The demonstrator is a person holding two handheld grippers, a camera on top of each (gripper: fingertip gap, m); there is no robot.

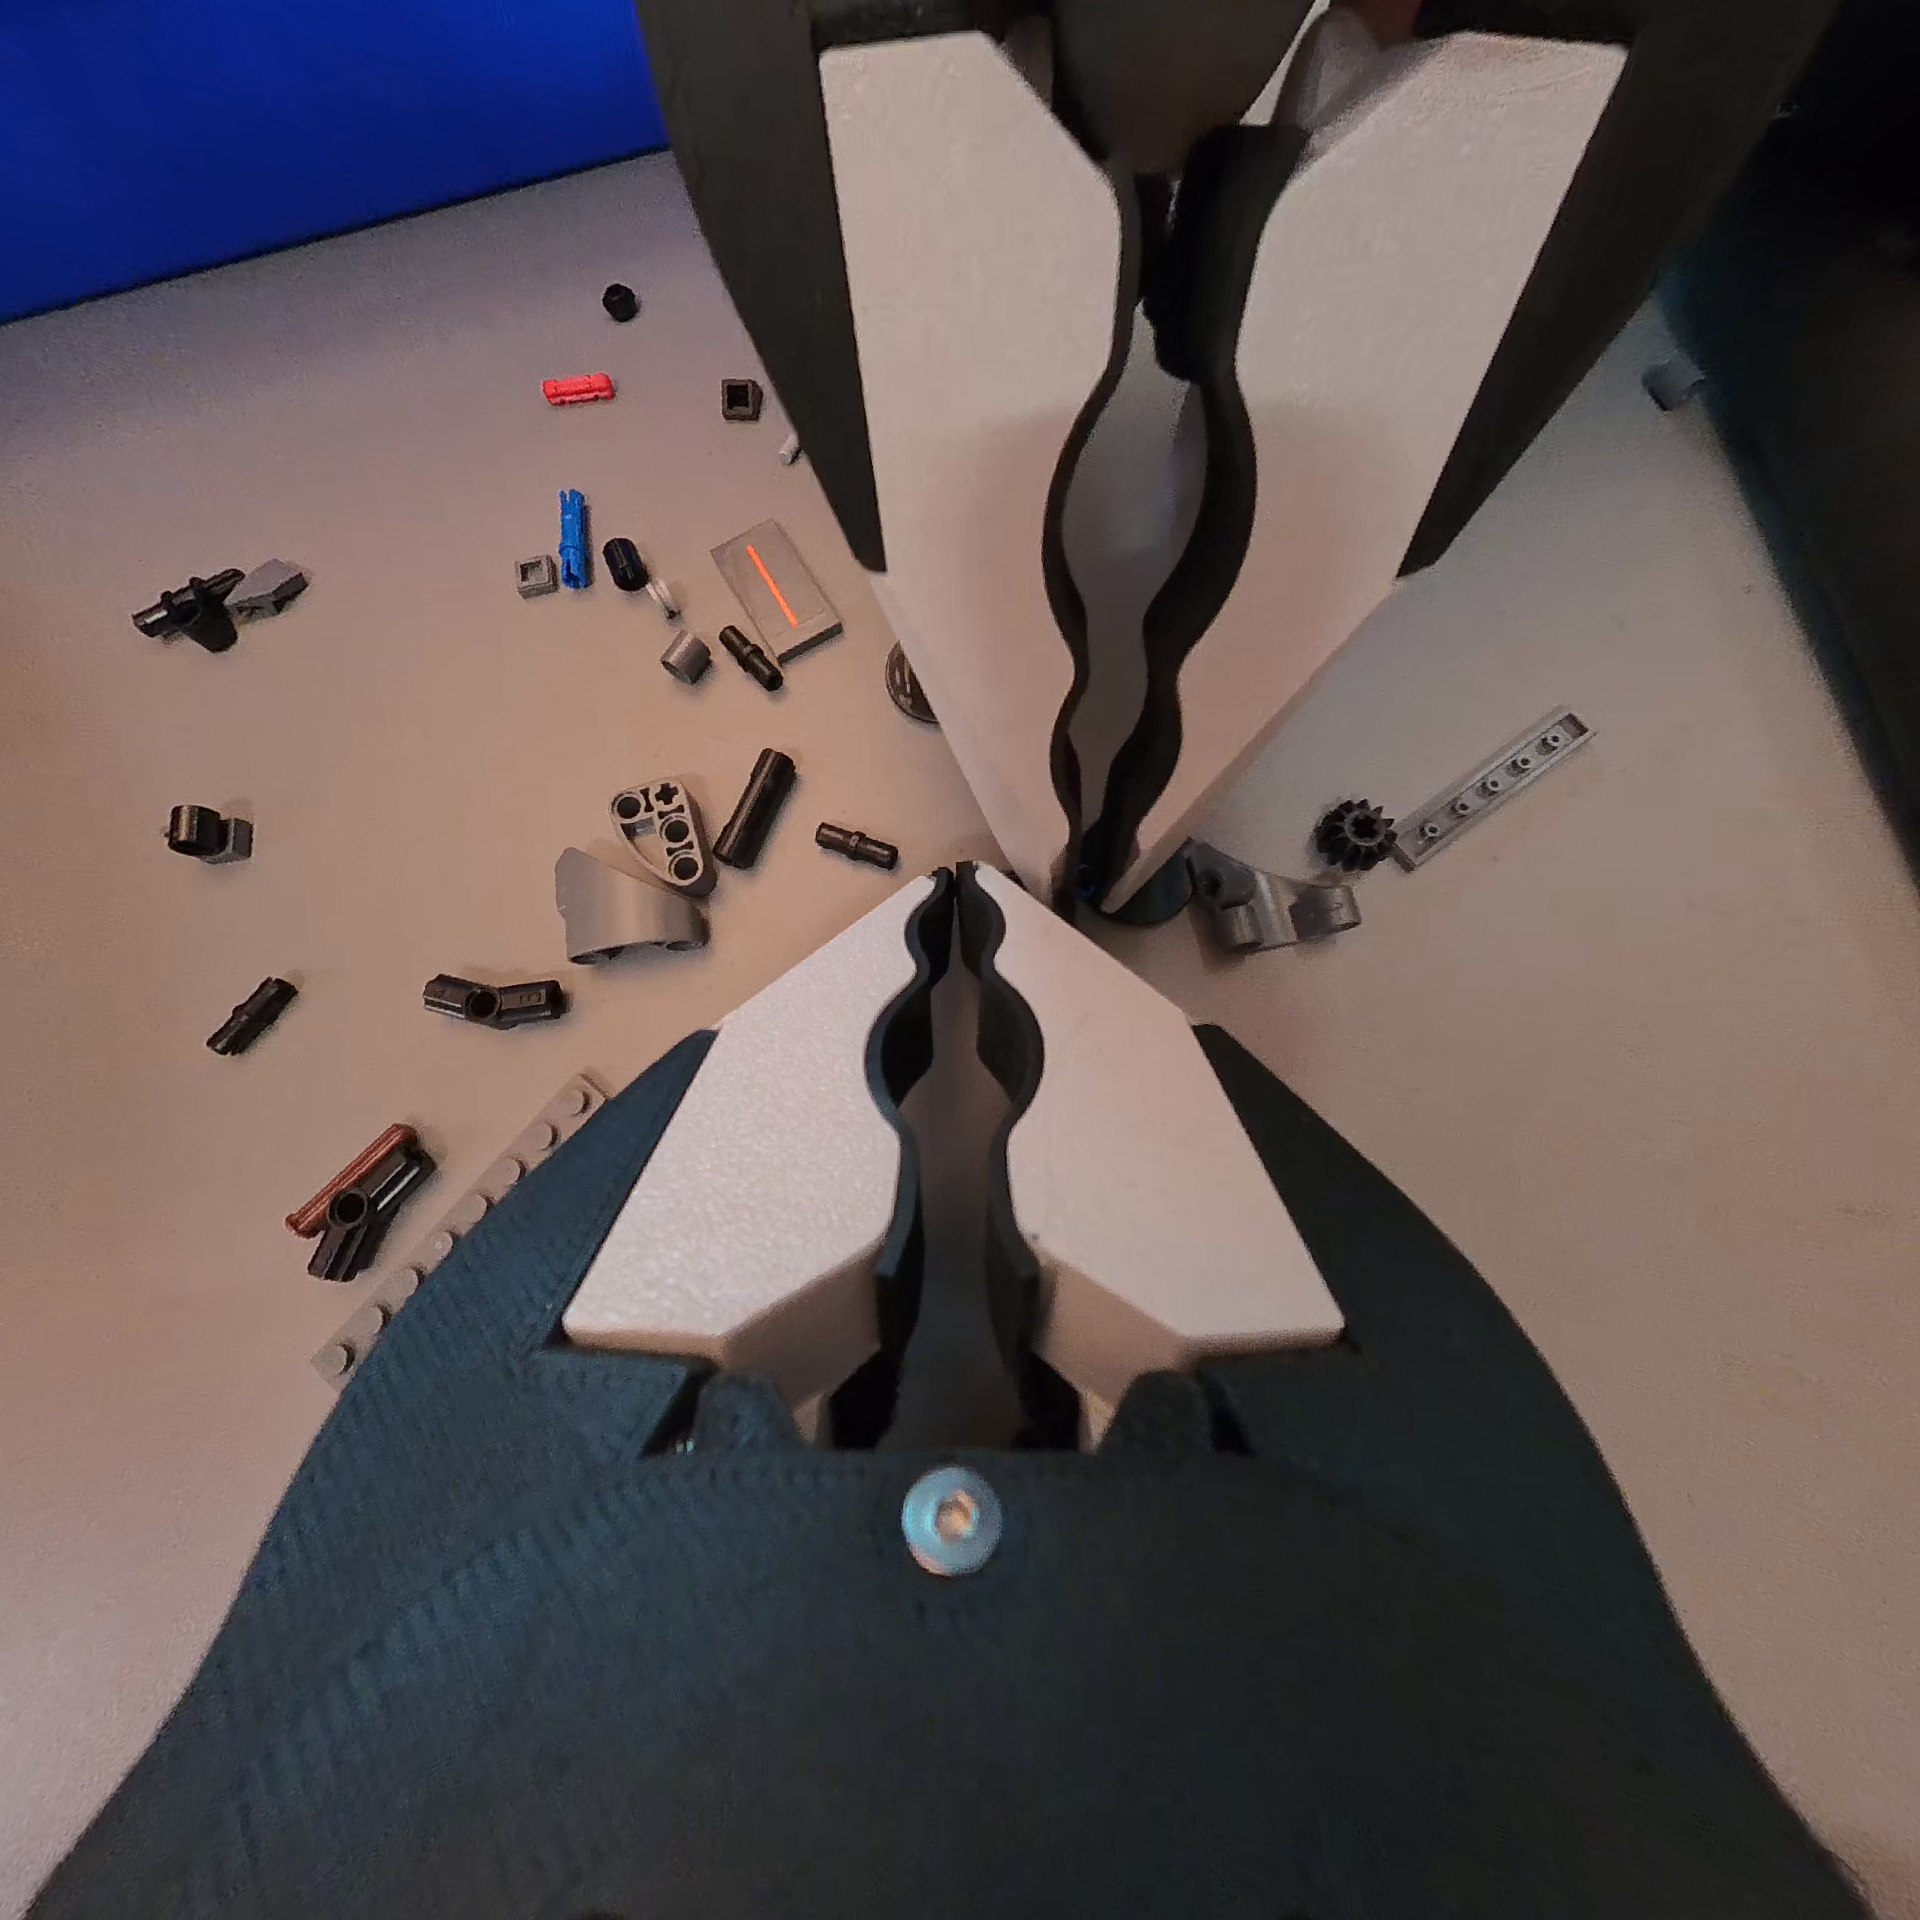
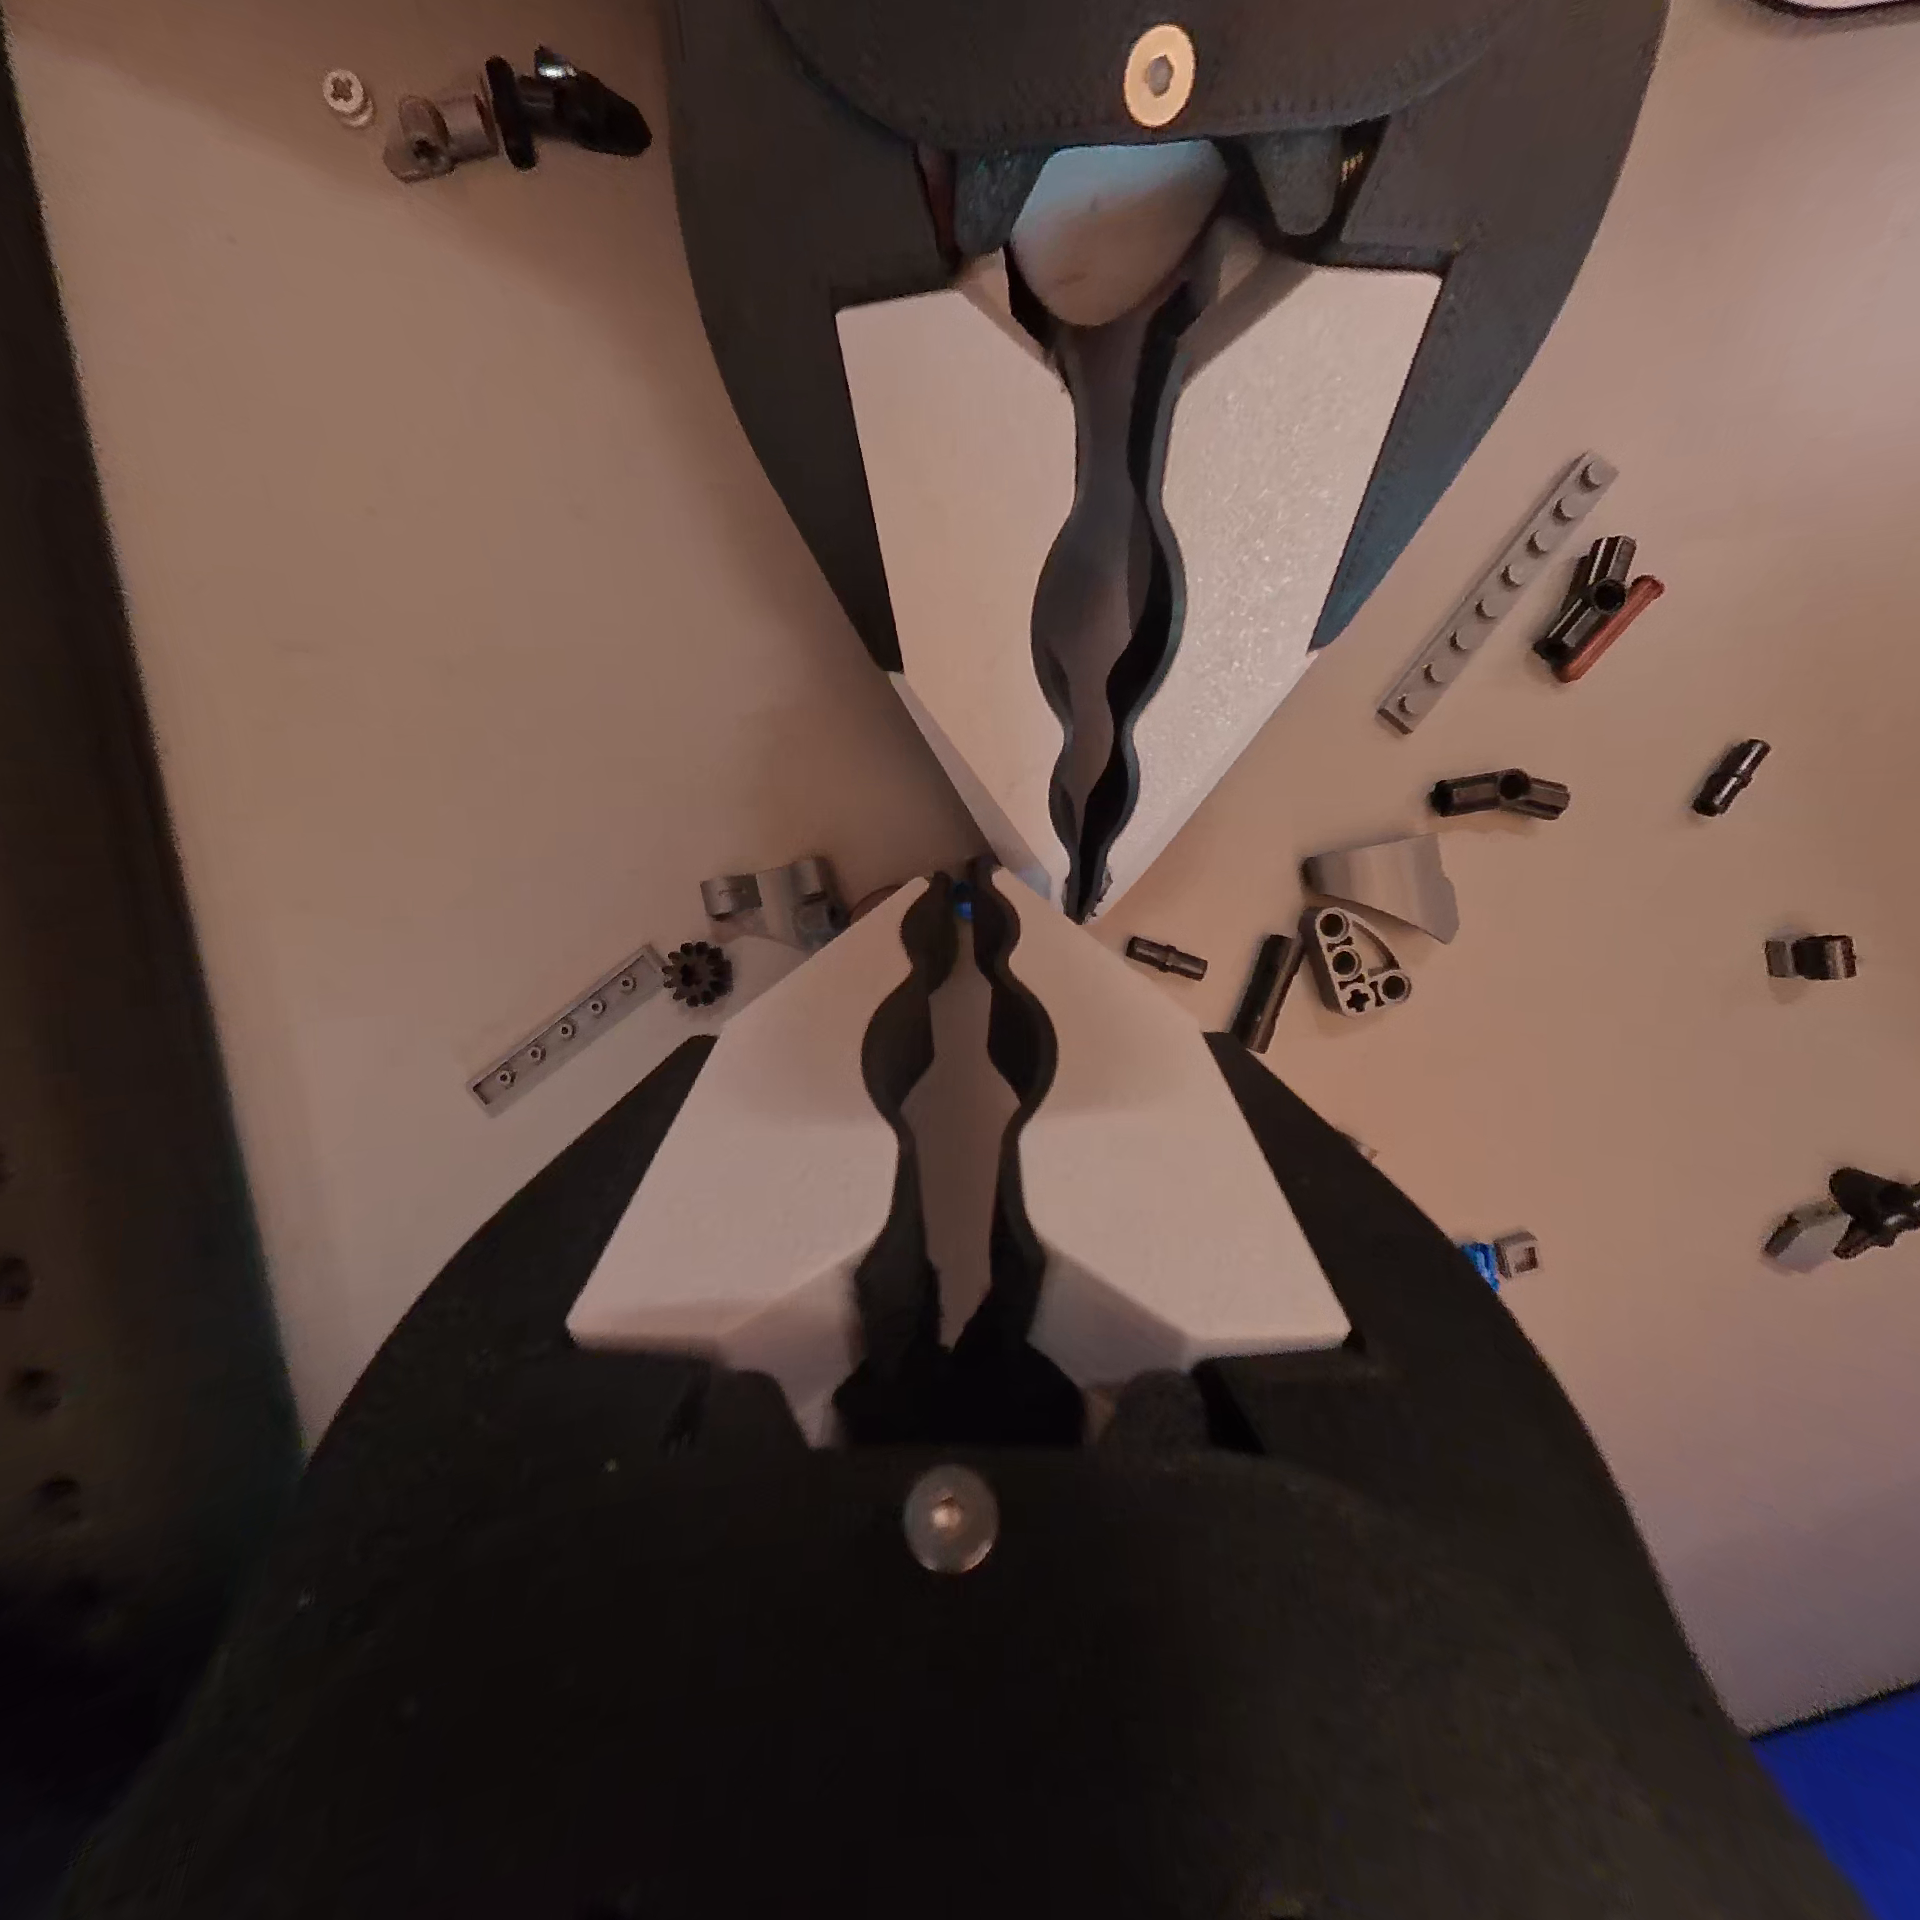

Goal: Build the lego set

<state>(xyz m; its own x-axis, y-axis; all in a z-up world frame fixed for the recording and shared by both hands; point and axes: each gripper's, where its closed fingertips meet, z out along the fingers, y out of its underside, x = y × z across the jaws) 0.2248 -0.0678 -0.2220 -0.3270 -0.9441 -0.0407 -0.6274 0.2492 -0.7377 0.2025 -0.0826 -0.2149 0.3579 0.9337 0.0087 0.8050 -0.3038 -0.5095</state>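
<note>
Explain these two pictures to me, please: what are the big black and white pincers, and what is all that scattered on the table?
No robot arm here: a person holds a two-finger gripper in each hand, and each gripper carries a camera looking along its fingers. So the pincers filling the bottom of each picture are that camera's own gripper: the left gripper in one, the right gripper in the other. The pincers coming from the top are the other hand's gripper, facing it.

Both are closed, tips nearly meeting above the table. The right one pinches a small blue piece; whether the left grips anything is too hidden to tell.

Scattered around are loose Lego parts: a red pin, a blue pin, a black gear, grey studded strips and black connectors.
</note>
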